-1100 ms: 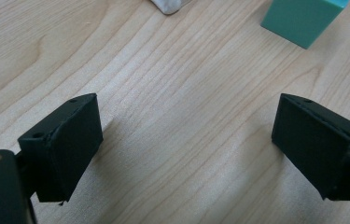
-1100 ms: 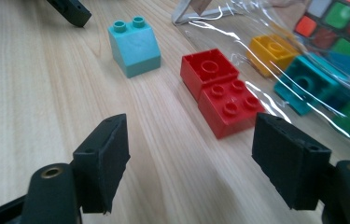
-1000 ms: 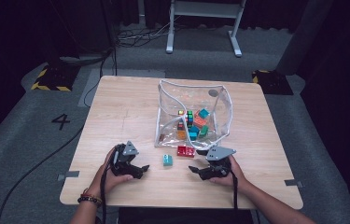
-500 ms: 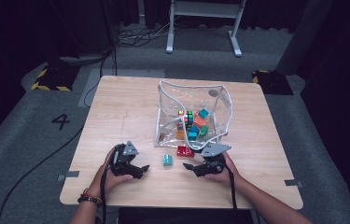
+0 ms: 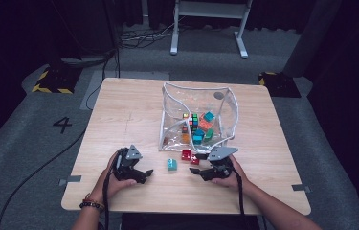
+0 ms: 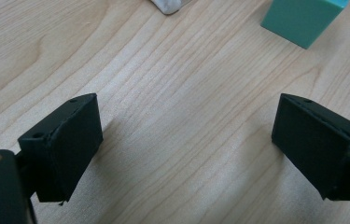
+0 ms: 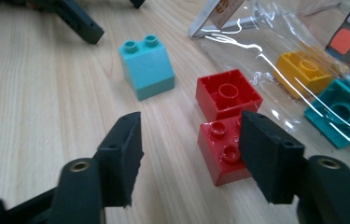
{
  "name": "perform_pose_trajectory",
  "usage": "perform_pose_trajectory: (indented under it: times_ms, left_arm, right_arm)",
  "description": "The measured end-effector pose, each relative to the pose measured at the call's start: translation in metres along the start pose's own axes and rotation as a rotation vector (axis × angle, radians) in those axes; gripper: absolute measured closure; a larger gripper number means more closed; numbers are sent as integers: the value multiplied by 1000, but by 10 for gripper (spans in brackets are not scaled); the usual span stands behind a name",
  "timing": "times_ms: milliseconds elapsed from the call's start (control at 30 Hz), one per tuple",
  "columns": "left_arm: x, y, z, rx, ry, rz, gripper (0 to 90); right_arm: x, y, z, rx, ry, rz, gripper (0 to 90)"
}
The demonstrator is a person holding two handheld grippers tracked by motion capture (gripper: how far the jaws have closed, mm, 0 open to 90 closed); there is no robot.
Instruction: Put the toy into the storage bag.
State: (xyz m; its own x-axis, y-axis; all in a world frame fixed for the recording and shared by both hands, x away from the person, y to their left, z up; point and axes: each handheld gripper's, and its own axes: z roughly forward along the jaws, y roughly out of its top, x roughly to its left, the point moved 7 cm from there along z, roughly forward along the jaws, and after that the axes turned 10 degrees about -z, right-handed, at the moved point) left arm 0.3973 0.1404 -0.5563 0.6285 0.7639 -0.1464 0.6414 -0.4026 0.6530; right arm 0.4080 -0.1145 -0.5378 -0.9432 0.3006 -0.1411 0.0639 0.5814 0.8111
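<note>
Red block [image 7: 224, 151] lies on the wooden table [image 5: 119, 120], between the right gripper's [image 7: 189, 154] jaws — these have just been narrowing around it, pads not yet pressing, so a pickup looks imminent. Left gripper [image 6: 186, 144] rests released, grasping nothing. Teal block [image 7: 147, 67] stands apart; clear bag [image 5: 225, 103] behind. Floor marking "4" [image 5: 63, 124]; bag label unreadable.

A pale wooden square table [image 5: 119, 115] stands on grey carpet [image 5: 24, 158] in a dim, dark-walled room. Beyond the tongs, a white metal stand [image 5: 208, 21] rises. Black-and-yellow striped floor blocks [image 5: 50, 81] sit off the far corners; a black numeral "4" [image 5: 63, 124] marks the floor left.
</note>
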Motion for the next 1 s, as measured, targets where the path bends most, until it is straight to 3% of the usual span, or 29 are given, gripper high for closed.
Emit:
perform_pose_trajectory:
  times_ms: [100,167,233,300,533,700,767,900,967,1000]
  left_arm:
    - [0,0,0,-2,0,0,89]
    - [0,0,0,1,0,1,89]
    - [0,0,0,0,0,1,89]
    - [0,0,0,-2,0,0,89]
    - [0,0,0,-2,0,0,89]
    - [0,0,0,-2,0,0,89]
    - [0,0,0,-1,0,0,89]
    - [0,0,0,-1,0,1,89]
    - [0,0,0,1,0,1,89]
    - [0,0,0,0,-1,1,89]
  right_arm:
    - [3,-1,-5,-19,25,-34,469]
    - [10,-4,-11,0,50,-20,493]
    - [15,-5,-15,-3,60,-51,492]
    - [21,-7,-20,14,74,-48,491]
    - [15,-10,-21,8,-5,-33,342]
    - [8,-10,-17,6,-28,-69,322]
    - [6,-12,-13,14,-29,-40,317]
    - [2,-11,-6,34,-19,-45,310]
    - [4,-13,-5,71,-12,-22,343]
    - [3,-13,-3,68,-7,-44,380]
